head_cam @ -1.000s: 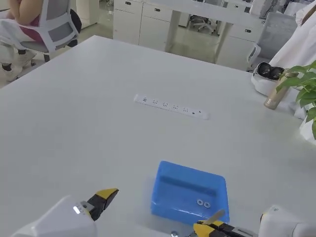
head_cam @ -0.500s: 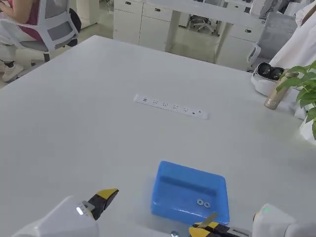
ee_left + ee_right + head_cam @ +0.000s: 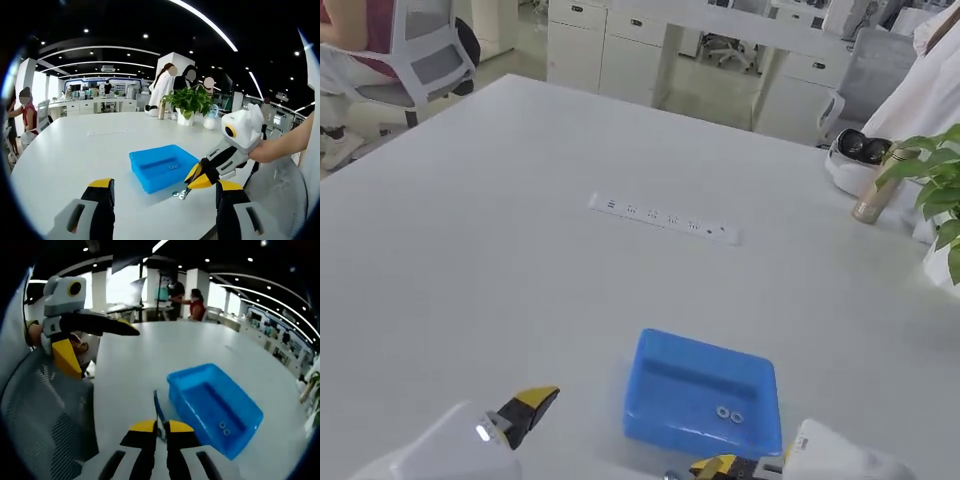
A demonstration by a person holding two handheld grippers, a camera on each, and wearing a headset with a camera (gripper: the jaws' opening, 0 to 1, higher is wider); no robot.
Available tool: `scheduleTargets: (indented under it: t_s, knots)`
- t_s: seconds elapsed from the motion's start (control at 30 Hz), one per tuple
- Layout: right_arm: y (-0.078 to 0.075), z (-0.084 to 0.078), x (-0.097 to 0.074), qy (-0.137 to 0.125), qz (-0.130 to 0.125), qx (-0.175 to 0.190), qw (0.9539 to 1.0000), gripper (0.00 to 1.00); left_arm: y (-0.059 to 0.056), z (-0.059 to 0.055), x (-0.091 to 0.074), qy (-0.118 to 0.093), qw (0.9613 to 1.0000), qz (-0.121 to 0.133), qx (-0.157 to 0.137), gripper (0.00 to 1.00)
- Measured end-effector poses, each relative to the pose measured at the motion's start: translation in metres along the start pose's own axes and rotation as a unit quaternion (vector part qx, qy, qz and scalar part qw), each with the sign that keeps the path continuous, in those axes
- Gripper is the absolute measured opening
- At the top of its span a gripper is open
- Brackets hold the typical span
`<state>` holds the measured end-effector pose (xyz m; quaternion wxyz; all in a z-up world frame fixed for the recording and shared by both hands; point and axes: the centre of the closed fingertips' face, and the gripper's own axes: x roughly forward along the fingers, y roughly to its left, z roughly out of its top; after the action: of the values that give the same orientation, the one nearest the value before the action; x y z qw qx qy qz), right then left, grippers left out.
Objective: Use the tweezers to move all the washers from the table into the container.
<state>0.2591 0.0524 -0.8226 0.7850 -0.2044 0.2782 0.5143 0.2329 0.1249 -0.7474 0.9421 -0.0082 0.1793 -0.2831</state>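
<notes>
Two washers (image 3: 728, 413) lie side by side inside the blue container (image 3: 660, 370), toward its lower right corner in the head view. The container sits on the white bench (image 3: 520, 250) at the lower middle of that frame, its long axis running left to right with a slight tilt.

We see a few loose washers (image 3: 176, 194) on the bench just in front of the container's near edge, at the lower centre of the left gripper view; we cannot count them.

Our right tongs (image 3: 161, 426) are pinched narrow on the tweezers (image 3: 158, 407). In the right gripper view the tweezers' long axis rises from the bottom centre and leans a little left, with the tip pointing up the frame just left of the container's near corner. In the left gripper view they point down and left at the loose washers; we cannot tell whether the tip touches them.

Our left tongs (image 3: 165, 184) stand wide apart and hold nothing, at the lower left of the head view, apart from the container.
</notes>
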Motion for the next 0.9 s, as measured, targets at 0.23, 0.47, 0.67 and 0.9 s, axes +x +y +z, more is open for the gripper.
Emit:
scheduleTargets:
  t_s: [0.23,0.47,0.67,0.9]
  knots:
    - [-0.011,0.0,-0.001,-0.018,-0.004,0.088,0.9959,0.03,0.0,0.001,0.0,-0.002,1.0,-0.001,-0.004,0.84]
    - [-0.019,-0.008,-0.008,-0.043,-0.011,0.154,0.987,0.03,0.0,0.004,-0.001,-0.013,0.9998,-0.003,-0.014,0.84]
    - [-0.028,0.01,-0.037,-0.118,-0.016,0.209,0.9707,0.03,0.001,0.005,-0.002,-0.017,0.9997,-0.002,-0.018,0.84]
    - [-0.05,0.041,-0.073,-0.188,-0.033,0.251,0.949,0.03,-0.001,0.005,-0.001,-0.016,0.9998,-0.004,-0.015,0.84]
